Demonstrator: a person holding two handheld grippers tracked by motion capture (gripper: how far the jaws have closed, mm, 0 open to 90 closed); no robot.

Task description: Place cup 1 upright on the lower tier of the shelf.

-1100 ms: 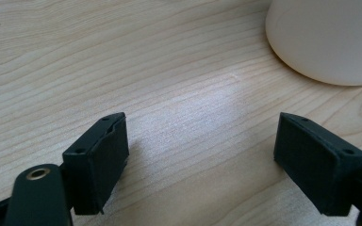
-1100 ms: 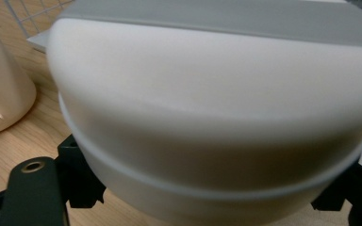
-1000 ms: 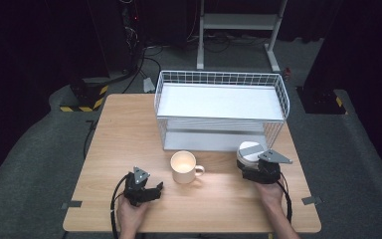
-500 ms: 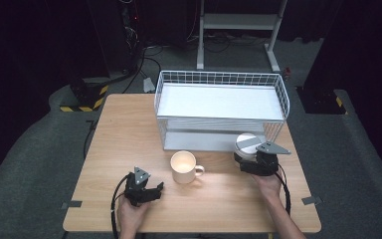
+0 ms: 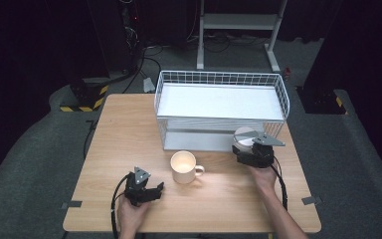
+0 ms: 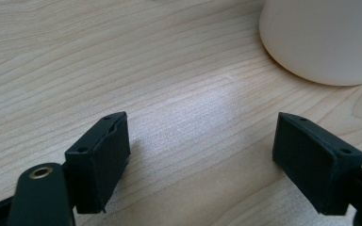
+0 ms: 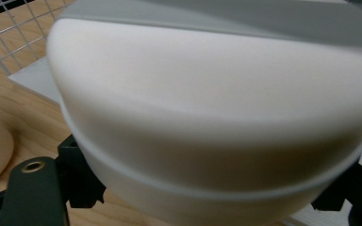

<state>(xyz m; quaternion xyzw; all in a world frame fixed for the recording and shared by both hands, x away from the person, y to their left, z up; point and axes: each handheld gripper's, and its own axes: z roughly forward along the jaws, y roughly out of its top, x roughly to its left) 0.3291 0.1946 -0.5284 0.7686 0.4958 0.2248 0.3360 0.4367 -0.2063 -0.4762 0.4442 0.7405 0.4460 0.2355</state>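
Note:
A cream mug [image 5: 184, 167] stands mid-table with its handle to the right; its rounded side fills the top right corner [image 6: 320, 42] of the left gripper view. My left gripper [image 5: 154, 191] rests low on the wood just left of the mug. It is open [image 6: 207, 141], with only bare table between the jaws. A white bowl [image 5: 245, 135] is held off the table by my right gripper [image 5: 247, 148], at the front right corner of the wire rack [image 5: 219, 77]. In the right gripper view the bowl [image 7: 207, 108] sits tilted between the jaws [image 7: 217, 188], which grip its sides.
The white wire rack has a flat white top shelf [image 5: 219, 102] and a lower shelf [image 5: 194, 139], and takes up the back half of the wooden table [image 5: 129, 129]. Cables trail from both grippers toward the front edge. Dark floor and a metal stand [image 5: 238, 22] lie behind.
My right gripper has carried the bowl away from the person and slightly left, closer to the rack's front corner. The left gripper and the mug have stayed put.

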